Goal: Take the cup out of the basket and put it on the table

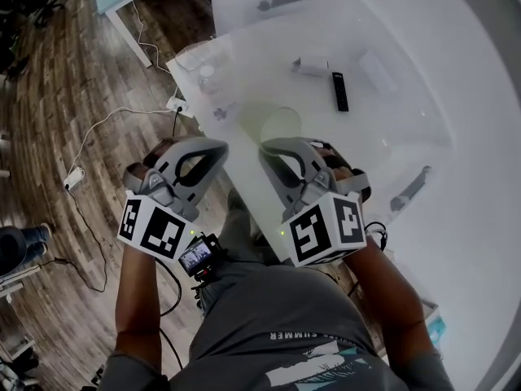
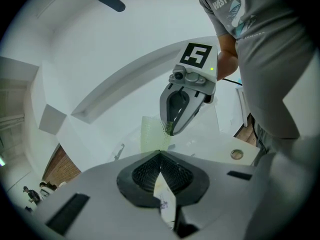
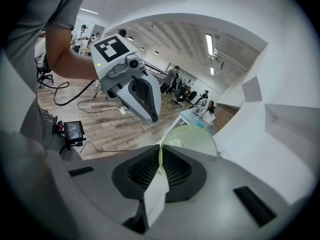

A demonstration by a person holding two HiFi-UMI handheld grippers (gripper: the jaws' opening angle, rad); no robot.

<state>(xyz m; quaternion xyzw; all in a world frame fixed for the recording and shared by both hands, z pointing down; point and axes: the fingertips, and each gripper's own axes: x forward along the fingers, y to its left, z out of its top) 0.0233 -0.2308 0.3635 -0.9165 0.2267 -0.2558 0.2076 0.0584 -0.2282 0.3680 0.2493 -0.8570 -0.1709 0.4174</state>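
A pale green see-through cup [image 1: 275,125] is over the white table [image 1: 423,72] near its front left corner. My right gripper [image 1: 269,148] is shut on the cup's rim; the thin green edge runs between its pads, and the cup [image 3: 194,139] shows just past them. My left gripper [image 1: 221,147] hangs beside it to the left, over the table's edge, jaws shut with nothing in them. In the left gripper view the cup [image 2: 151,134] stands ahead with the right gripper [image 2: 170,129] on it. Whether the cup touches the table I cannot tell. No basket shows clearly.
A clear plastic container [image 1: 205,70] sits at the table's left corner. Farther back lie a black remote [image 1: 340,90], a small white box [image 1: 310,65] and a dark bar [image 1: 284,1]. Wooden floor with cables [image 1: 98,129] lies to the left.
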